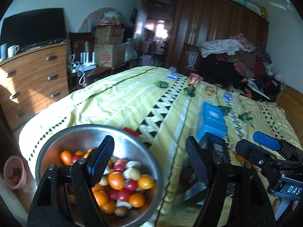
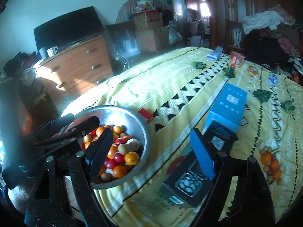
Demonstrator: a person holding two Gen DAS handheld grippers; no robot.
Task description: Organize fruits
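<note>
A steel bowl point(image 1: 144, 151) point(image 2: 140, 121) full of oranges point(image 1: 115, 180) point(image 2: 131, 158), small red fruits point(image 1: 124, 194) and pale round fruits sits at the bed's near left corner. A small pile of oranges and pale fruits point(image 2: 271, 163) lies loose on the yellow bedspread at the right. My left gripper point(image 1: 149, 162) is open and empty, its left finger over the bowl. My right gripper point(image 2: 149, 155) is open and empty, between the bowl and a black box point(image 2: 186, 186). The right gripper also shows at the right edge of the left wrist view point(image 1: 265, 149).
A blue box point(image 1: 213, 119) point(image 2: 227, 106) stands mid-bed, with a small red box point(image 2: 145, 114) beside the bowl. Green leafy bits point(image 2: 262, 95), snack packets and a red cup point(image 2: 236, 59) lie farther back. Clothes pile at the far right. A wooden dresser point(image 1: 32, 79) stands left; a pink basket point(image 1: 15, 172) sits on the floor.
</note>
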